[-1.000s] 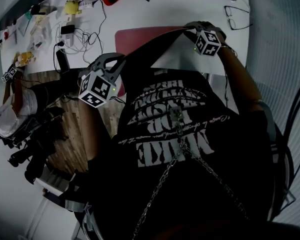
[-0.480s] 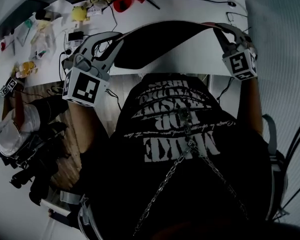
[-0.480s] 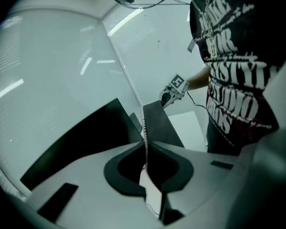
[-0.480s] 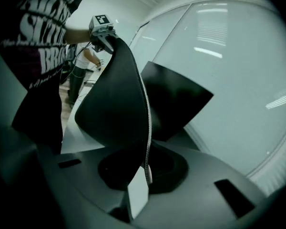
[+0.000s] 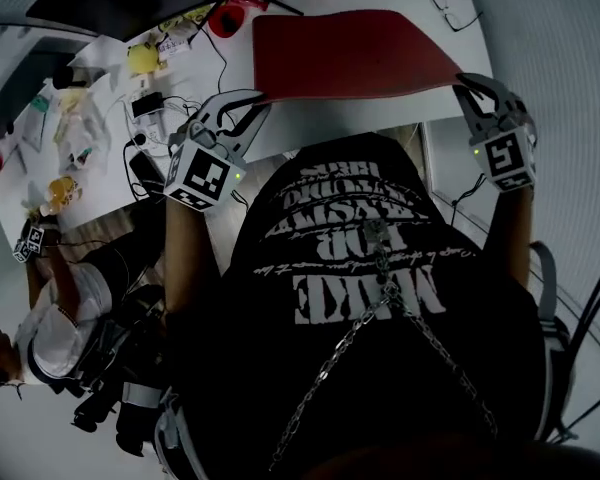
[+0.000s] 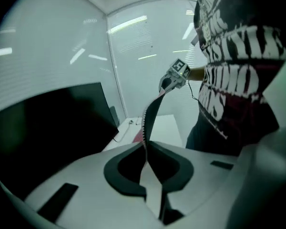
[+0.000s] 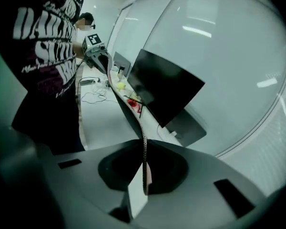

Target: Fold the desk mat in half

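Observation:
The desk mat, red on one face and dark on the other, hangs stretched between my two grippers above the white desk. My left gripper is shut on its left near corner. My right gripper is shut on its right near corner. In the left gripper view the mat's edge rises from between the jaws of the left gripper toward the right gripper. In the right gripper view the mat runs from the right gripper to the left gripper.
A dark monitor stands at the back of the desk. Cables, a red object, a yellow object and small clutter lie at the desk's left. Glasses lie at the far right. Another person is at the lower left.
Both grippers have carried the mat up and away from me. Its dark underside arched between them half a second ago; now the red face shows, spread out flatter.

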